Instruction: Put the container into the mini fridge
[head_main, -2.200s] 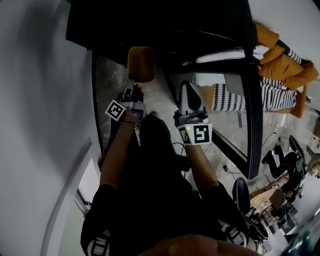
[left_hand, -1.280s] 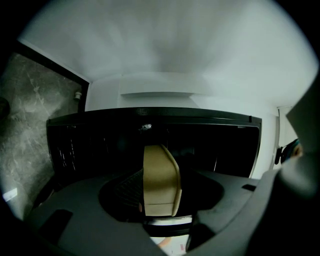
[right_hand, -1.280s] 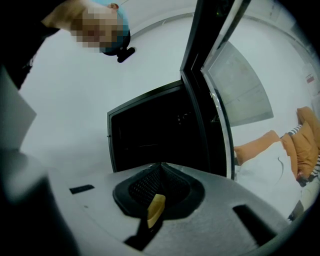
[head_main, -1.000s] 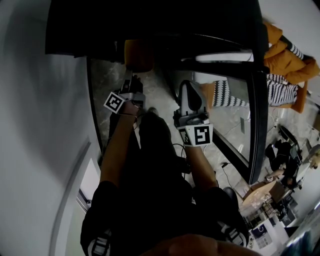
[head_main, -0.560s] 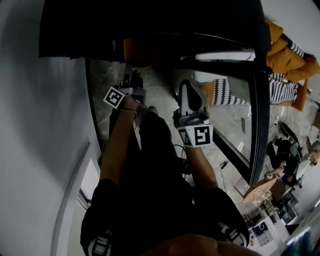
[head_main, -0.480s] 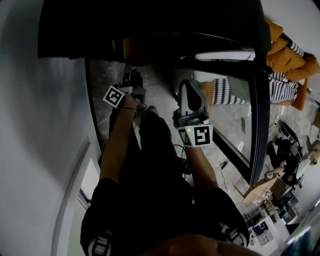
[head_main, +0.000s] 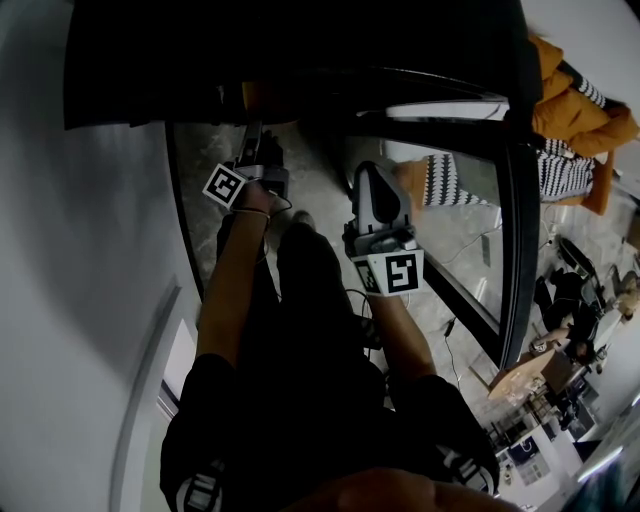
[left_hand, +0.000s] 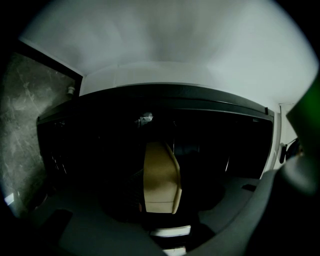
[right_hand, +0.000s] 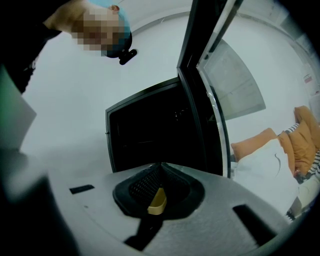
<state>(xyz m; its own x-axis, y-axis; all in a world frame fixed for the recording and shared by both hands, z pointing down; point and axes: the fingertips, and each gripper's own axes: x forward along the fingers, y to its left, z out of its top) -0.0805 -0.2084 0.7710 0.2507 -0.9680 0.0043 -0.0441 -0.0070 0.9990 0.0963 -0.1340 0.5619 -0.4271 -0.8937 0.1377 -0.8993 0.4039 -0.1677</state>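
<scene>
The tan container (left_hand: 161, 177) stands upright between my left gripper's (left_hand: 162, 220) jaws, which are shut on it, inside the dark mini fridge (left_hand: 150, 130). In the head view only a sliver of the container (head_main: 256, 100) shows under the fridge's black top (head_main: 300, 50), and my left gripper (head_main: 256, 140) reaches into the opening. My right gripper (head_main: 366, 172) hangs in front of the fridge, beside the open door (head_main: 510, 200). In the right gripper view its jaws (right_hand: 158, 192) meet with nothing between them, and the open fridge (right_hand: 150, 130) lies ahead.
A white wall (head_main: 80, 260) runs along the left. Orange and striped cushions (head_main: 575, 110) lie beyond the door at the right. Chairs and clutter (head_main: 560, 330) fill the lower right, and a cable (head_main: 455, 325) crosses the marble floor. The person's body fills the lower middle.
My left gripper has moved forward with the container, which has slid under the fridge's top and is now mostly hidden. The right gripper has barely moved.
</scene>
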